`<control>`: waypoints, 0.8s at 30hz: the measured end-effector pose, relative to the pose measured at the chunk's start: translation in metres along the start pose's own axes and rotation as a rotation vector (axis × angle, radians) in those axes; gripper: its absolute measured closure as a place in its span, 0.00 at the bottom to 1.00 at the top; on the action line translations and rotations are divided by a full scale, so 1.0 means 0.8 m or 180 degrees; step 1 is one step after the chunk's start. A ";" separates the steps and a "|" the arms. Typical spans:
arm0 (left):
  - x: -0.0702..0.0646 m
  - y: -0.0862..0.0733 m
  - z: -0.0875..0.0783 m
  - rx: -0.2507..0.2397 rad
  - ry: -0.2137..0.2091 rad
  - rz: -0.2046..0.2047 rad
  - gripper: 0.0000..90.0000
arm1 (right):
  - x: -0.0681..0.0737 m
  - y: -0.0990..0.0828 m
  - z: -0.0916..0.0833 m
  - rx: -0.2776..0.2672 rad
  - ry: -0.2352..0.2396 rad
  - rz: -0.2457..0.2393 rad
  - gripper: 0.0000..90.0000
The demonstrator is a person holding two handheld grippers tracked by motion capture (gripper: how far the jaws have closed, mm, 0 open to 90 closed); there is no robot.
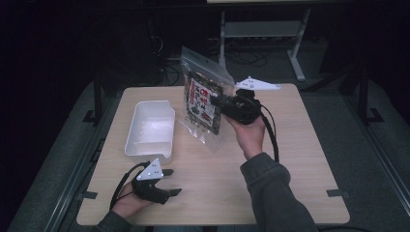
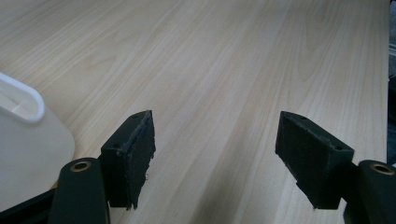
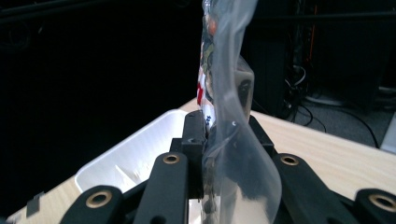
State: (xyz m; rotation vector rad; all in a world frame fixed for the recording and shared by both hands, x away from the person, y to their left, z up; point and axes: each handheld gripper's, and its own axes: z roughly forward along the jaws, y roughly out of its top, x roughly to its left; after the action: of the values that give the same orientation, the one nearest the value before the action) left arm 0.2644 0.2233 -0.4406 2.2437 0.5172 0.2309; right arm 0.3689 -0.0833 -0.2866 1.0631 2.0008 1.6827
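A clear zip bag point(image 1: 203, 92) with a dark, red-and-white printed packet inside hangs above the middle of the table, to the right of the white tray point(image 1: 150, 128). My right gripper point(image 1: 217, 103) is shut on the bag's right edge. In the right gripper view the bag point(image 3: 229, 112) rises upright, pinched between the black jaws of the right gripper point(image 3: 219, 135), with the tray point(image 3: 135, 158) behind it. My left gripper point(image 1: 171, 181) rests near the table's front left edge, just below the tray, open. The left gripper point(image 2: 215, 144) has only bare wood between its jaws.
The light wooden table point(image 1: 290, 145) has free room on its right half and along the front. A corner of the white tray point(image 2: 23, 130) lies close to the left gripper's left jaw. Beyond the far edge stand a metal frame point(image 1: 261, 34) and cables on a dark floor.
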 end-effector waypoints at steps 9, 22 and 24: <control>-0.001 -0.003 -0.008 0.0011 0.0040 0.0055 0.29 | 0.037 0.017 0.059 -0.0076 -0.0078 0.0001 0.83; 0.004 -0.006 -0.013 0.0038 0.0073 0.0081 0.26 | 0.069 0.028 0.109 -0.0184 -0.0070 -0.0002 0.83; 0.005 -0.007 -0.014 0.0042 0.0079 0.0080 0.26 | 0.072 0.028 0.113 -0.0192 -0.0069 -0.0020 0.83</control>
State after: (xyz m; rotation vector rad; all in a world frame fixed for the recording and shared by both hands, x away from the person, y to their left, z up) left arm 0.2627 0.2359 -0.4374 2.2636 0.5054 0.2694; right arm 0.3976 0.0217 -0.2762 1.0489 1.9257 1.7097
